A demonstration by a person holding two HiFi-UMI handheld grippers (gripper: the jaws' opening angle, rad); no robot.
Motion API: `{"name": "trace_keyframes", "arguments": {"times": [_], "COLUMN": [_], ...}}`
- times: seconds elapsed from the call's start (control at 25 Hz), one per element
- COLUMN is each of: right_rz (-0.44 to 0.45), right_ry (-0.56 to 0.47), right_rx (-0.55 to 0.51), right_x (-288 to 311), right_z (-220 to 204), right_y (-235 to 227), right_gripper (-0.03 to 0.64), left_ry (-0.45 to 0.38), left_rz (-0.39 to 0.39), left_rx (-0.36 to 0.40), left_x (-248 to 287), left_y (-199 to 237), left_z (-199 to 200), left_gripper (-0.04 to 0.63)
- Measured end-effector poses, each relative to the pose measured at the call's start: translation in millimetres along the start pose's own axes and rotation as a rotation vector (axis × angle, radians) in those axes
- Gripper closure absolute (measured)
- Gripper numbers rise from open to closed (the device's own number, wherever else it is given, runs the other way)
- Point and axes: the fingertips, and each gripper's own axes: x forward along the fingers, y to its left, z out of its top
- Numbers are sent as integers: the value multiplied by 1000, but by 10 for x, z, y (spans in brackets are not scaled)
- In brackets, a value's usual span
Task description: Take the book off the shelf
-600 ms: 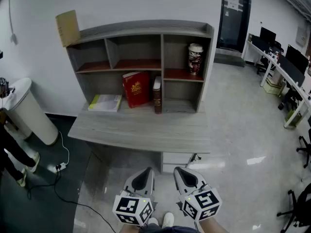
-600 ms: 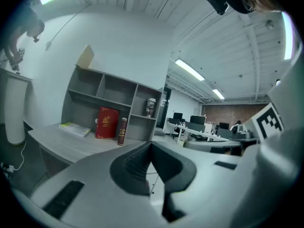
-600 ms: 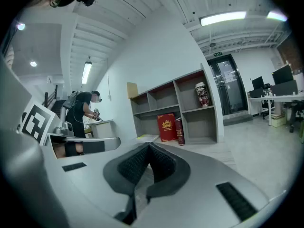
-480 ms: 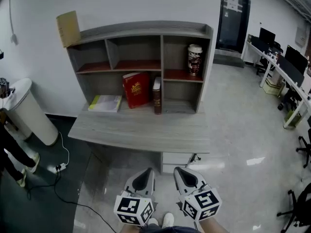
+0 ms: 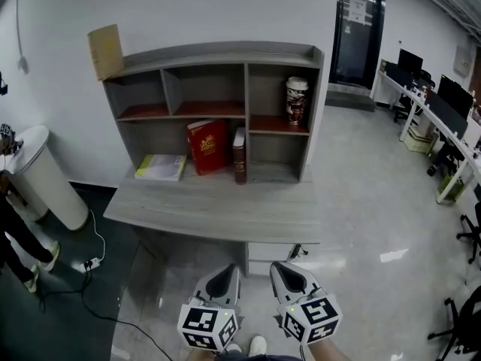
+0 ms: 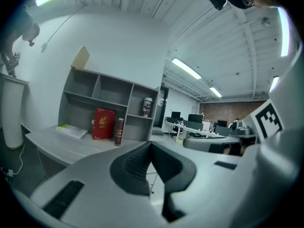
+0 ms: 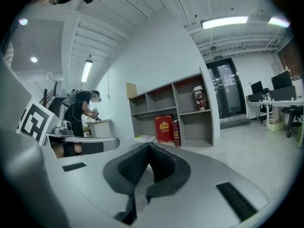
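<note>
The shelf [image 5: 225, 51] is now framed slightly lower (approach barely begun); book [image 5: 208, 147] untouched; left gripper [image 5: 222, 277] and right gripper [image 5: 288, 275] held closed, empty.

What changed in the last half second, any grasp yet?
Only the head view shifted: the shelf sits a little lower in frame. No grasp, nothing let go. The left gripper and right gripper stay low, short of the desk, jaws together and empty. The red book, the dark book beside it and the flat yellow book have not moved.
</note>
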Motion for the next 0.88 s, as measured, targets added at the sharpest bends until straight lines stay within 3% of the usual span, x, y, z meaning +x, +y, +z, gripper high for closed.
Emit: {"name": "trace_keyframes", "arguments": {"times": [0.44, 0.88], "right_rz": [35, 31], "right_ry": [-25, 13], "right_rx": [17, -22], "right_x": [45, 211], "right_z": [38, 27], "right_y": [-141, -375], "right_gripper": [609, 609], "left_ry": [-6, 3], "left_rz": [15, 68], "left_rx": [2, -6], "left_x": [185, 461], "left_y": [-19, 111], "left_z": [57, 116], "left_gripper": [584, 584]}}
